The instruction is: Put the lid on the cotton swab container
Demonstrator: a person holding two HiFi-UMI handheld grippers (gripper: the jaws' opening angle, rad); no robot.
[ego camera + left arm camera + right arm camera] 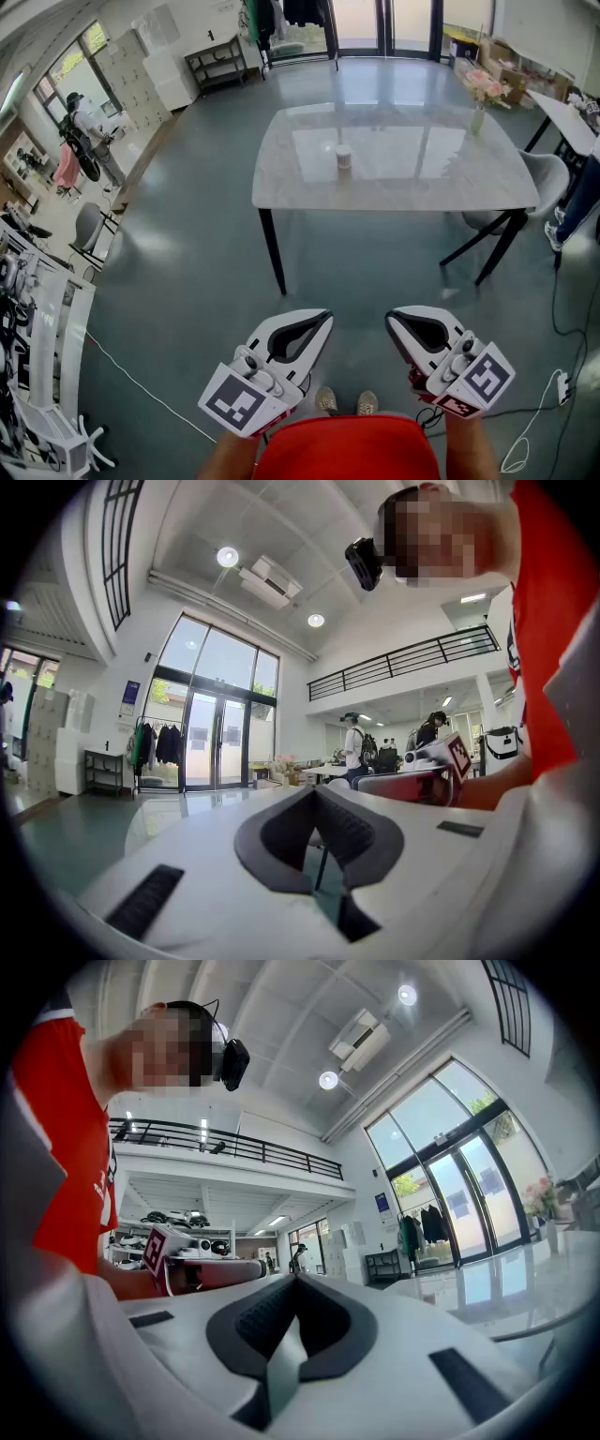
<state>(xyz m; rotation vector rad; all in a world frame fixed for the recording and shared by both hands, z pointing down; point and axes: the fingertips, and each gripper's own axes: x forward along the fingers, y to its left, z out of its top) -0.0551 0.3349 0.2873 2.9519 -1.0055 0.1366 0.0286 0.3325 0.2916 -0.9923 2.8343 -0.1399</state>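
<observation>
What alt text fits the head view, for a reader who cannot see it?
Two white grippers, the left gripper and the right gripper, are held low over the floor, jaws shut and empty, short of a pale table. A small container stands near the table's middle, and a vase of pink flowers stands at its far right corner.

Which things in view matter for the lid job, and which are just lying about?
Job: cotton swab container on the table; left gripper, right gripper, both shut and empty.
Lying about: flower vase, grey chair.

White marbled table (422, 178), red shirt (347, 452)
</observation>
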